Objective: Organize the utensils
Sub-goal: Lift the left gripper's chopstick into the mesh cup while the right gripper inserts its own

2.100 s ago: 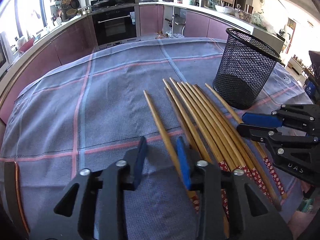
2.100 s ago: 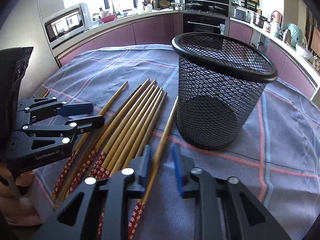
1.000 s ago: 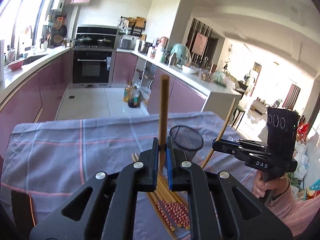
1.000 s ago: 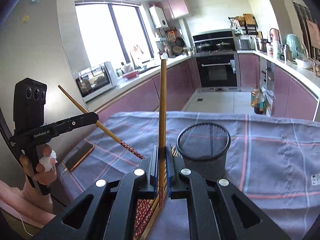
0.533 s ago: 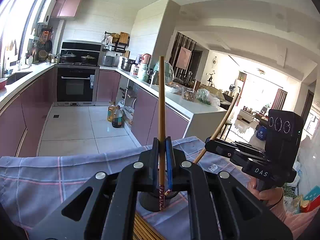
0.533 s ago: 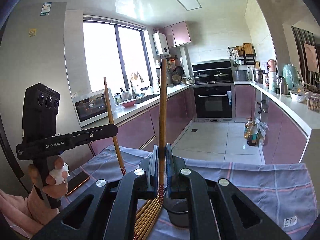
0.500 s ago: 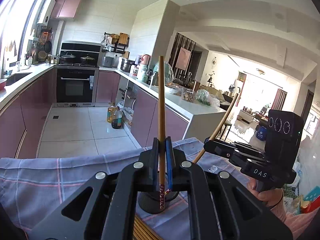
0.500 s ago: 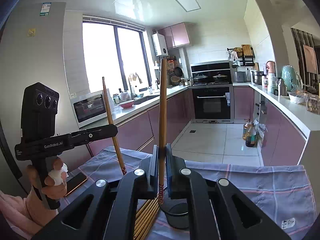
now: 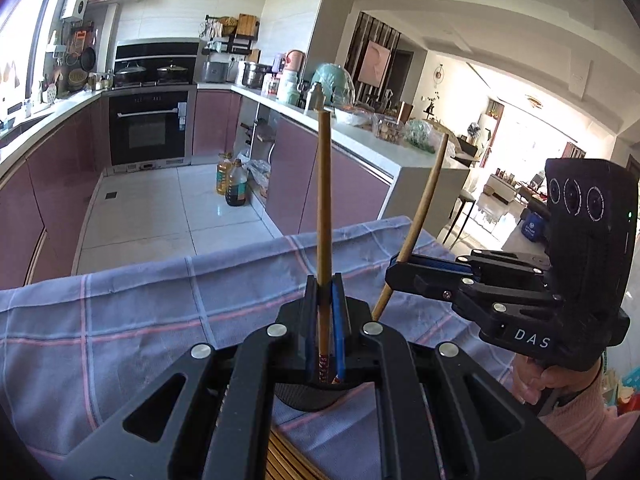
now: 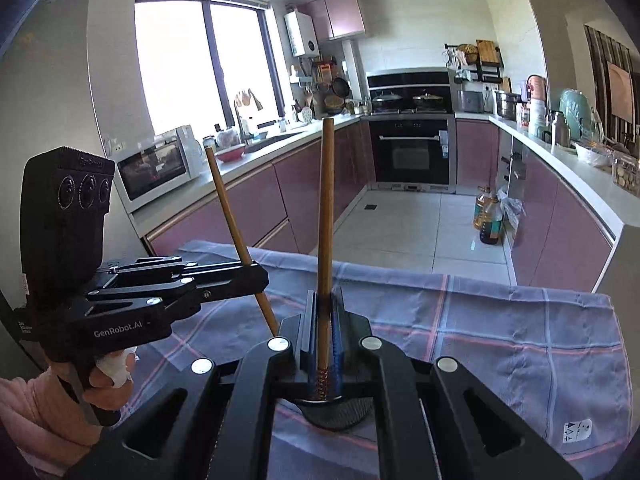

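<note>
The left gripper [image 9: 325,312] is clamping a chopstick [image 9: 323,216] upright over the mesh cup [image 9: 316,394]; the right gripper [image 10: 325,320] is pinching another chopstick [image 10: 325,216] above the same cup on the tabletop [image 9: 140,320].

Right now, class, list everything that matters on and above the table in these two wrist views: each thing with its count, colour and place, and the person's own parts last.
held chopsticks: 2, brown wood with red patterned ends; one upright in the left gripper, one upright in the right gripper
loose chopsticks: several, brown, lying on the cloth at the near edge
mesh cup: 1, black, on the cloth just beyond both grippers, mostly hidden
tablecloth: 1, blue-grey with pink checks, covering the table
left gripper: 1, black with blue pads, shut on a chopstick
right gripper: 1, black with blue pads, shut on a chopstick
hands: 2, pink sleeves; left, right
</note>
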